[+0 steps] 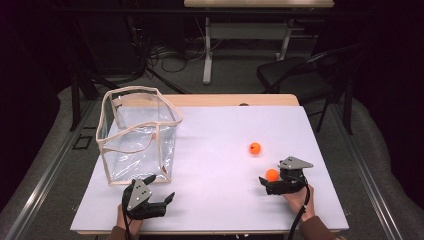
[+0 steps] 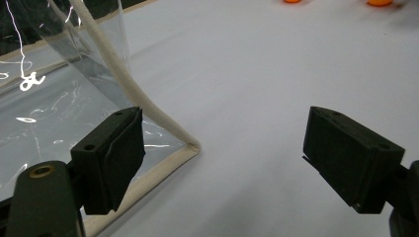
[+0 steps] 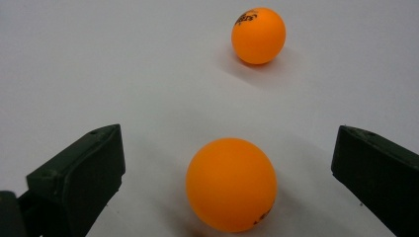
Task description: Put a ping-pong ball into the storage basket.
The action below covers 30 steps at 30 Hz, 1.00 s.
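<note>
Right hand-held gripper is sitting wide open around the near orange ball, gripping nothing; its view is revealing print on the far ball; left hand-held gripper is gaping beside the clear bag

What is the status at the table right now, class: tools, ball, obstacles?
Right tool open, near ball between its jaws, not gripped. Left tool open, by clear bag's corner. Second ball beyond, loose. Path to the bag looks clear.
</note>
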Available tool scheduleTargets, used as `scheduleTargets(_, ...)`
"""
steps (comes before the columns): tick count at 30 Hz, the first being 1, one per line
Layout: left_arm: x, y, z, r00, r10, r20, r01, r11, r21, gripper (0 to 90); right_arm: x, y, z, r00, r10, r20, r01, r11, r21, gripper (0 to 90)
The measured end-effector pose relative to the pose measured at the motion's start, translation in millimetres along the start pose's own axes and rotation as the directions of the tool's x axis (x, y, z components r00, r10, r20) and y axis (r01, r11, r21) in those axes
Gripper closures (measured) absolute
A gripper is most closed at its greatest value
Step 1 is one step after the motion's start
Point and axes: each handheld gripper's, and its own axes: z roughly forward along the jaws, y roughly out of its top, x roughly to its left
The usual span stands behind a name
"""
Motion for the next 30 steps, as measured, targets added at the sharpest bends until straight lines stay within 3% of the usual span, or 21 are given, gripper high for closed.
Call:
scheduleTargets(3,0.1,0.0,-0.1,1.0,-0.001,0.0,0.001,1.0,-0.001,16.0,-0.1,-0.5,1.6,1.0,0.006,0.005,-0.006,1.0,0.018,0.0)
scheduleTargets(16,0.2,0.2,-0.7,1.0,0.0,-0.001,0.0,1.0,-0.004,16.0,4.6,-4.1,0.4,0.9992,-0.005,0.04,0.002,0.997,0.076,29.7)
scheduleTargets(30,-0.1,0.3,-0.1,1.0,0.0,0.001,0.0,1.0,0.0,16.0,5.0,-4.8,-0.4,0.9985,-0.012,0.053,0.007,0.997,0.083,50.0)
